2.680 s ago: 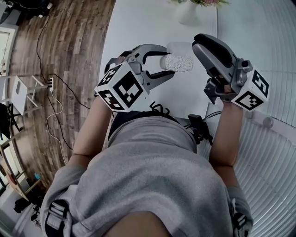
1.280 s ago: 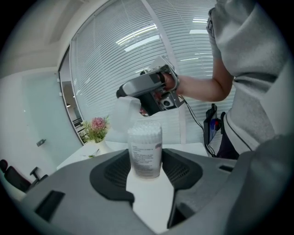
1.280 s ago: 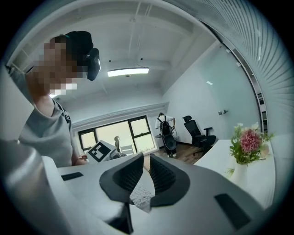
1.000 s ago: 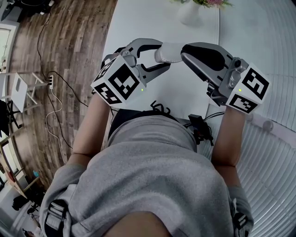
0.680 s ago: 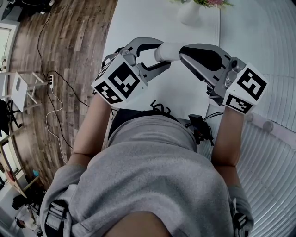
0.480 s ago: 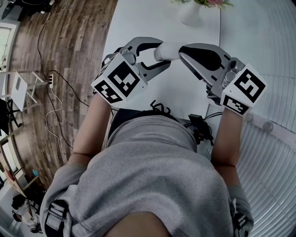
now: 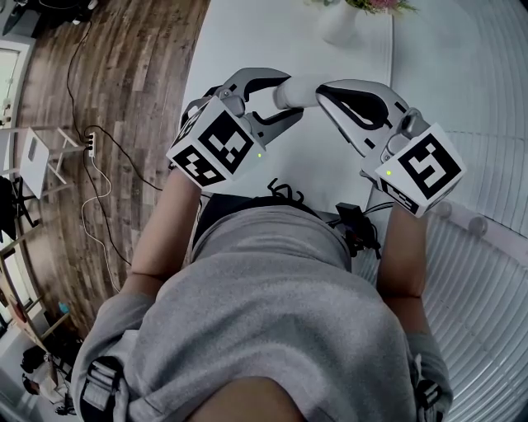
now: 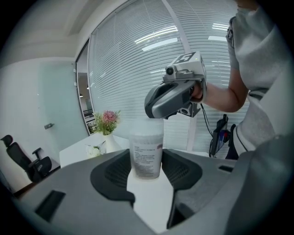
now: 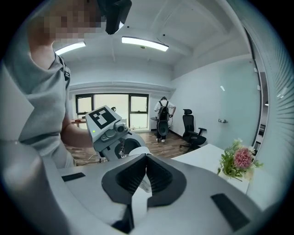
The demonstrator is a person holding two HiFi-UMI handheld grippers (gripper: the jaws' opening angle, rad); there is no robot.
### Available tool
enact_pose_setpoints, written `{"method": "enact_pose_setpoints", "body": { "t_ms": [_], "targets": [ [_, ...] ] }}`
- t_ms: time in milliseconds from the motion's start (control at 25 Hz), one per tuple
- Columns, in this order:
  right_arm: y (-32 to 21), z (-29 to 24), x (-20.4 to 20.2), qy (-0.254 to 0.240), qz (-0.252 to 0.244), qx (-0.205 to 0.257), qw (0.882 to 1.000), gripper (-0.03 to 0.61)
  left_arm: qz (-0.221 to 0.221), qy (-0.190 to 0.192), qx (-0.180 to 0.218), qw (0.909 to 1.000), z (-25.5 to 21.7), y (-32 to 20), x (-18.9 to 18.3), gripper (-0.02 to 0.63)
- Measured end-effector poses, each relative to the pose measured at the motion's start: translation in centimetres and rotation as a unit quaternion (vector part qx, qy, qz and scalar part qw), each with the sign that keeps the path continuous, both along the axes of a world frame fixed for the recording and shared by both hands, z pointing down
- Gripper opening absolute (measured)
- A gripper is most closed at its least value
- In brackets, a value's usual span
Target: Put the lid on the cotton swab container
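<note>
The left gripper point(image 8: 146, 170) has its jaws fairly wide apart and pressed on the sides of the cotton swab container point(image 8: 146, 151), holding it in the air over the surface point(image 7: 247, 37), toward its near edge. It looks like a light, thin-walled, slick plastic tub, best squeezed gently low on the body. The lid point(image 8: 148, 125) sits at its mouth, apparently pinched by its thin rim in the nearly closed jaws of the right gripper point(image 9: 147, 158).

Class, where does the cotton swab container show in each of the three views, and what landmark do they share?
Head view: top centre, the cotton swab container between the left gripper's jaws.
Left gripper view: centre, between the jaws.
Right gripper view: apparently a labelled sliver through the jaw gap.
Shared landmark: the flower vase.
</note>
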State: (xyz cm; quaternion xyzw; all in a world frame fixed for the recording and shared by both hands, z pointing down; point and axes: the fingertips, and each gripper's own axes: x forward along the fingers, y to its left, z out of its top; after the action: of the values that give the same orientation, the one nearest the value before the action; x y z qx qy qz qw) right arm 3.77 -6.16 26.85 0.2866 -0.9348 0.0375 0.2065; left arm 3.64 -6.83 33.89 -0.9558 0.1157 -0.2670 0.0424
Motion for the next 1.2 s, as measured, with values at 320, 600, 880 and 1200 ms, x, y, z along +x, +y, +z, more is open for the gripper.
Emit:
{"method": "enact_pose_setpoints", "body": {
  "t_ms": [320, 600, 880, 1200],
  "targets": [
    [-0.2, -0.3, 0.3, -0.041, 0.003, -0.010, 0.999, 0.026, -0.001, 0.001, 0.012, 0.9999, -0.4, -0.1, 0.0, 0.209],
    [-0.7, -2.0, 1.9, -0.170, 0.031, -0.019, 0.985, 0.026, -0.014, 0.018, 0.017, 0.9996, -1.1, -0.3, -0.4, 0.209],
    [-1.4, -2.5, 4.3, -0.210, 0.078, 0.004, 0.975, 0.026, -0.035, 0.029, 0.029, 0.9986, -2.1, -0.9, -1.0, 0.209],
    [-1.9, -3.5, 7.8, -0.206, 0.144, 0.058, 0.966, 0.026, -0.078, 0.076, 0.036, 0.9934, -3.9, -2.4, -2.2, 0.209]
  ]
}}
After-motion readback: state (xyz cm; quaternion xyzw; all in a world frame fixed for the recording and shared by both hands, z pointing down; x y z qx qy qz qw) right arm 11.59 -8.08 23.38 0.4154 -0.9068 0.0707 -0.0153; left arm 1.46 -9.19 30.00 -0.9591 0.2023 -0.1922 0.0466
